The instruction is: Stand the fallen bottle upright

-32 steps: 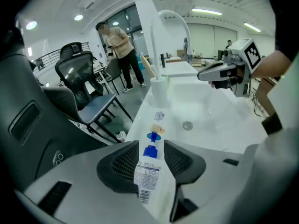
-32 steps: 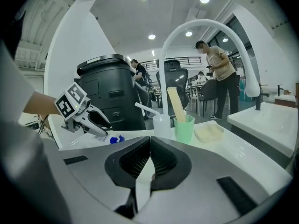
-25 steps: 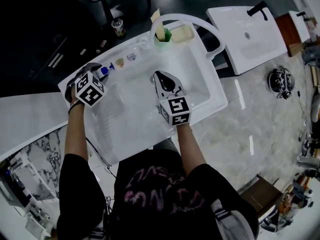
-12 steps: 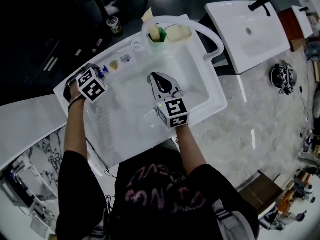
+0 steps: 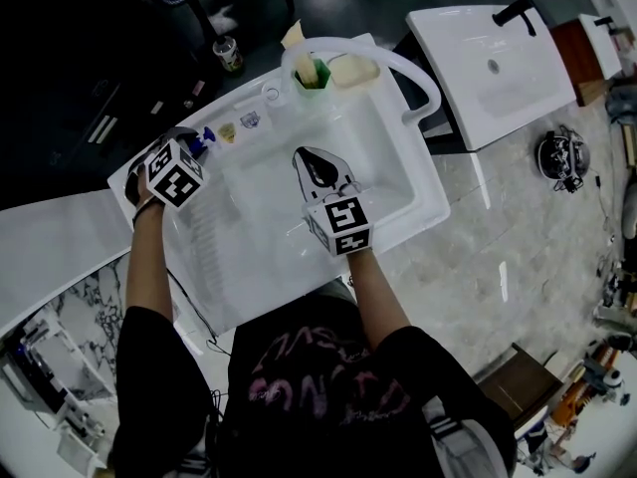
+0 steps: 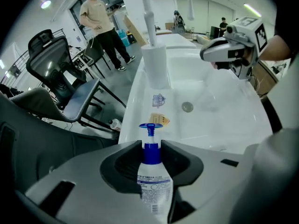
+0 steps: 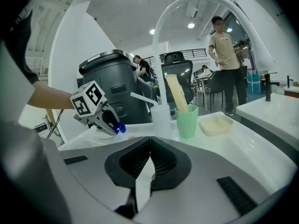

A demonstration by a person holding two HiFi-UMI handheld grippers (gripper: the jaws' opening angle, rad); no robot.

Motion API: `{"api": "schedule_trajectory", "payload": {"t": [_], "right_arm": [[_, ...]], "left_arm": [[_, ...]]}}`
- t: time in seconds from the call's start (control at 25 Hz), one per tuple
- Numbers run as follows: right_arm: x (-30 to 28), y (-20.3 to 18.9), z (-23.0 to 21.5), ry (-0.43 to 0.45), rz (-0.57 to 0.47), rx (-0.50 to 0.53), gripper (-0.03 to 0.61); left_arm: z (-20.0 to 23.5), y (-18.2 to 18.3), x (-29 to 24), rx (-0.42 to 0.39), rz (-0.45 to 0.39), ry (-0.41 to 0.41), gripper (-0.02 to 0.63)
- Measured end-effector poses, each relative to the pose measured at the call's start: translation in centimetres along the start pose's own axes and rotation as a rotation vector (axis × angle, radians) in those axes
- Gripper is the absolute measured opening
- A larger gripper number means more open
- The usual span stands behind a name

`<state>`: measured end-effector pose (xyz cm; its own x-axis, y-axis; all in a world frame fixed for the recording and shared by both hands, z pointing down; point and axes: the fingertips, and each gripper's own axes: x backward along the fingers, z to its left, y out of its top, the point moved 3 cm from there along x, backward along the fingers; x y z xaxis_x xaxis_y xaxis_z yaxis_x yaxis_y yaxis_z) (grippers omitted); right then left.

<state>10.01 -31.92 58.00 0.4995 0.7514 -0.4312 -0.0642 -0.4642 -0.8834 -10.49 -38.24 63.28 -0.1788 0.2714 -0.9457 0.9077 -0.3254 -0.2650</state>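
A small white bottle (image 6: 153, 183) with a blue pump top (image 5: 206, 137) is on the sink's back ledge at the left. My left gripper (image 6: 152, 148) points steeply down over it, and its jaws are closing with their pads against both sides of the bottle. The right gripper view shows the left gripper (image 7: 114, 124) with the blue pump (image 7: 120, 128) sticking out of its tips. My right gripper (image 7: 149, 141) hangs shut and empty over the sink basin (image 5: 299, 127), its tips touching. In the head view the right gripper (image 5: 302, 155) is near the basin's middle.
On the ledge stand a white dispenser bottle (image 6: 156, 66), a green cup (image 7: 187, 120) with sticks in it and a cream soap dish (image 7: 216, 123). A curved white faucet (image 7: 196, 3) arches over the basin. The drain (image 6: 187, 107) lies in the basin floor. A second washbasin (image 5: 488, 68) is at the right.
Both grippers stay where they were; only the head view has shifted slightly.
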Motion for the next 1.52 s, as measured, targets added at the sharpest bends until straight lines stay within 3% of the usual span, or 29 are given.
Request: {"api": "schedule_trajectory", "payload": {"t": [0.48,0.92,1.52], "right_arm": [[0.3,0.5,2.4,0.021,0.007,0.038,0.011],[0.3,0.9,5.3,0.041,0.02,0.084,0.011],[-0.6,1.1,8.0,0.047,0.041,0.119,0.011]], "left_arm": [[1.7,1.1,6.5,0.149,-0.377,0.122,0.13],[2.4,-3.6,11.5,0.337,-0.641,0.196,0.13],[1.6,-5.8,11.8,0.313,-0.662,0.189,0.146]]}}
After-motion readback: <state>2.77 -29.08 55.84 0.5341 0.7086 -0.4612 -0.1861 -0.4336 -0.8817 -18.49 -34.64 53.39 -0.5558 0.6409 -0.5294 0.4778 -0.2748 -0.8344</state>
